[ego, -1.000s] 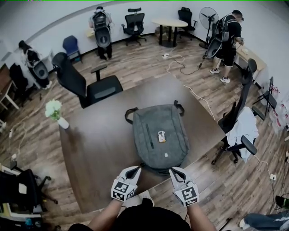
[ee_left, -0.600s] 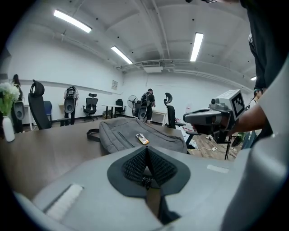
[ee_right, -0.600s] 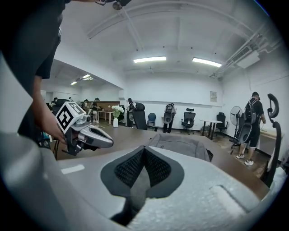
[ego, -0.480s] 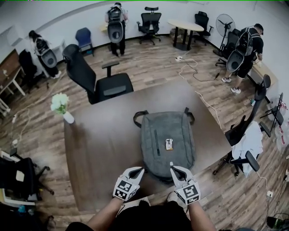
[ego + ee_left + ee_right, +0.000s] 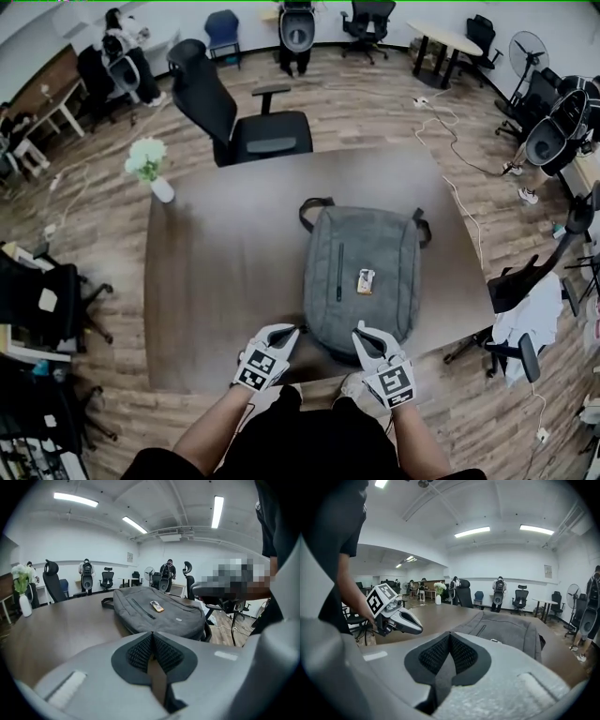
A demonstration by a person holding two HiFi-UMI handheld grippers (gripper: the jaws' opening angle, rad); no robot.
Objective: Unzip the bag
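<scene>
A grey backpack point(image 5: 361, 278) lies flat on the brown table point(image 5: 216, 262), straps at the far end, a small yellow tag point(image 5: 366, 280) on its front. It also shows in the left gripper view point(image 5: 154, 613) and the right gripper view point(image 5: 506, 630). My left gripper point(image 5: 294, 331) is shut and empty, its tip just off the bag's near left corner. My right gripper point(image 5: 359, 332) is shut and empty at the bag's near edge. Both pairs of jaws stand pressed together point(image 5: 152, 644) point(image 5: 449, 641). No zipper pull is clear to me.
A white vase of flowers point(image 5: 150, 167) stands at the table's far left corner. A black office chair point(image 5: 239, 122) sits behind the table, another point(image 5: 525, 309) with a white cloth at the right. People with gear stand far off along the walls.
Both grippers have sunk slightly and drawn closer to the bag's near edge. The head view has shifted, so the table and bag sit further right and lower in frame.
</scene>
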